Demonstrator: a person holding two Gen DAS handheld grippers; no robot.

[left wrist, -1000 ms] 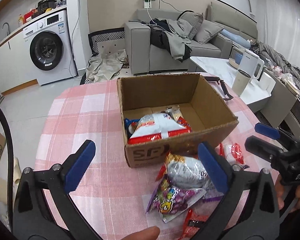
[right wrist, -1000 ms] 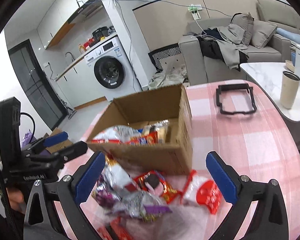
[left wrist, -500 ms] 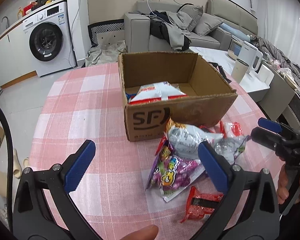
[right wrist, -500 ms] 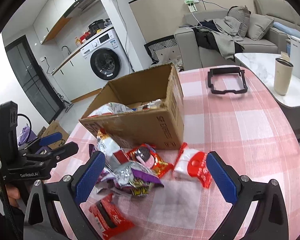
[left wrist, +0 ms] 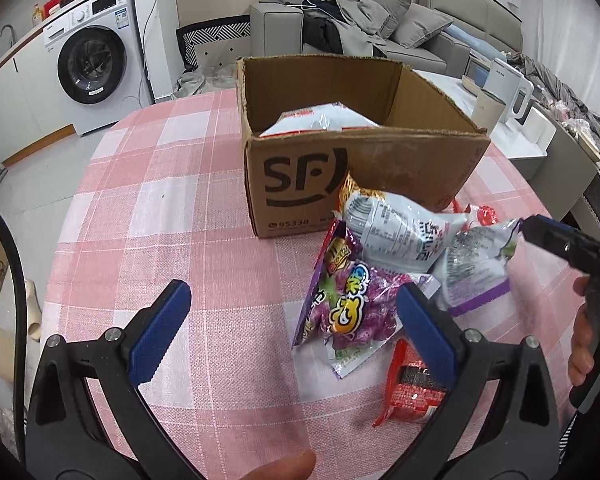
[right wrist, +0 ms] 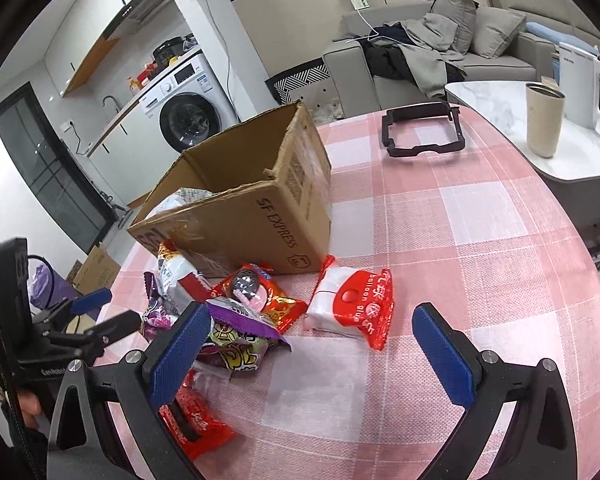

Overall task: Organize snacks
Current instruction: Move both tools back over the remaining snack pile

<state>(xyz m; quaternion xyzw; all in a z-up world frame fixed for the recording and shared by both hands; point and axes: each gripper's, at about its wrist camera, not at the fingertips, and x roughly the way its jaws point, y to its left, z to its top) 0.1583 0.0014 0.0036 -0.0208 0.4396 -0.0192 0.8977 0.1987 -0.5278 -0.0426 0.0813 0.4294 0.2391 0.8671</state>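
Observation:
An open cardboard box [left wrist: 364, 176] stands on the pink checked table, with a white and red snack bag [left wrist: 320, 120] inside. It also shows in the right wrist view [right wrist: 260, 216]. A pile of snack packs lies in front of it: a purple bag [left wrist: 348, 304], a white bag [left wrist: 396, 232], a silver and purple bag [left wrist: 476, 268], a red pack [left wrist: 412, 388], and a red and white pack [right wrist: 352, 308]. My left gripper [left wrist: 292, 328] is open and empty, hovering above the table left of the purple bag. My right gripper [right wrist: 312, 352] is open and empty above the pile.
A black plastic frame [right wrist: 420, 132] lies at the table's far side. A low marble table [right wrist: 560, 136] with a beige cup [right wrist: 544, 120] and a white kettle [right wrist: 584, 84] stands to the right. A sofa [left wrist: 360, 28] and a washing machine [left wrist: 92, 64] are behind.
Both grippers have drawn back and down from the box toward the near table edge. The snack pile now sits closer in front of them. Both stay open and empty.

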